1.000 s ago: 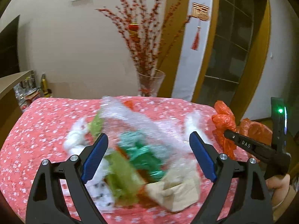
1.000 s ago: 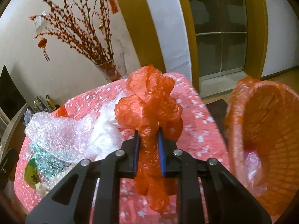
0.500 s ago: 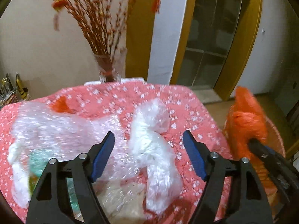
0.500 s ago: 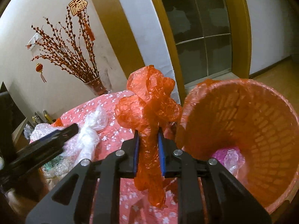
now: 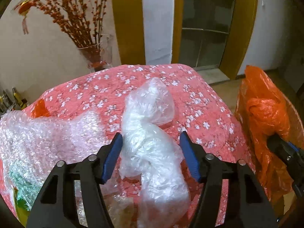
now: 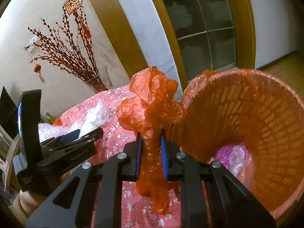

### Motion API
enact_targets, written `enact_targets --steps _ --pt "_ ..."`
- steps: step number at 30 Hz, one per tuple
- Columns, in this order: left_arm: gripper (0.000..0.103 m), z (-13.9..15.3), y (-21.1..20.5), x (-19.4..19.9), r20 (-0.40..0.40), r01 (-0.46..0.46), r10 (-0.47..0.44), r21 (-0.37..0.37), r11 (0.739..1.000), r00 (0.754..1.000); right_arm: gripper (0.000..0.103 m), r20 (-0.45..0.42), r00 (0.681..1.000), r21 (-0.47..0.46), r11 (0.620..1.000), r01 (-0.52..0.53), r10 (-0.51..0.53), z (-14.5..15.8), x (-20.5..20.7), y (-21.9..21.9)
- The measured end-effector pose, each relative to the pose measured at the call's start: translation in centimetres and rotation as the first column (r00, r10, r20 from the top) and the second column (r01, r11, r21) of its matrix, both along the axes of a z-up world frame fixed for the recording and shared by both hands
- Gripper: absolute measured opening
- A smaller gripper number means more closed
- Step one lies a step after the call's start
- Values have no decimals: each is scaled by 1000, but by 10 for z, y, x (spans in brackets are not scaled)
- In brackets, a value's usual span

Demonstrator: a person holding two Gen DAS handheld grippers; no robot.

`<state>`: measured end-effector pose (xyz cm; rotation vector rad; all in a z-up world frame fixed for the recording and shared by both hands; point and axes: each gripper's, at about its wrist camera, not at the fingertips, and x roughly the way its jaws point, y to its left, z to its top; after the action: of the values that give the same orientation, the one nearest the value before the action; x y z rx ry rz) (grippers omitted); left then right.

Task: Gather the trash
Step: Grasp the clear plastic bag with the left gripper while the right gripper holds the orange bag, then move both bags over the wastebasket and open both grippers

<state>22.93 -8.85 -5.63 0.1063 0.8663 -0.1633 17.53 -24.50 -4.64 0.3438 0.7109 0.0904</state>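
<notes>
My left gripper (image 5: 151, 156) is open, its jaws on either side of a crumpled clear plastic bag (image 5: 150, 133) lying on the red flowered tablecloth (image 5: 199, 98). My right gripper (image 6: 151, 155) is shut on a crumpled orange plastic bag (image 6: 152, 110) and holds it beside the rim of the orange-lined wicker trash basket (image 6: 266, 125). The orange bag also shows in the left wrist view (image 5: 266, 112). The left gripper (image 6: 83, 135) and the clear bag (image 6: 95, 115) show at left in the right wrist view.
Bubble wrap (image 5: 43, 133), green foil (image 5: 20, 188) and other wrappers lie at the table's left. Purple and clear trash (image 6: 231, 153) lies in the basket. A glass vase of red branches (image 5: 95, 57) stands behind the table. A glass door (image 5: 205, 24) is behind.
My left gripper has swung right from the wrapper pile and come down around the clear bag. My right gripper has carried the orange bag from over the table to the basket's rim.
</notes>
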Motion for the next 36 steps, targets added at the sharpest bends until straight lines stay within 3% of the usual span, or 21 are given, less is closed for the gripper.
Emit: enact_targets --steps 10,18,26,36 --pt "47 -7 -17 1 -4 58 -58 29 998 998 18 2 1000 2 1000 18 -18 0 -4 -4" --pt "35 -4 -1 0 13 67 -66 -97 993 998 18 16 999 12 999 31 -32 5 -13 -13" --pt "34 14 3 -14 65 101 -90 -187 977 994 18 47 997 15 998 53 -54 18 -25 -22" --pt "34 33 -9 -35 88 156 -139 -238 959 986 18 81 991 -16 994 105 -103 31 -41 -39"
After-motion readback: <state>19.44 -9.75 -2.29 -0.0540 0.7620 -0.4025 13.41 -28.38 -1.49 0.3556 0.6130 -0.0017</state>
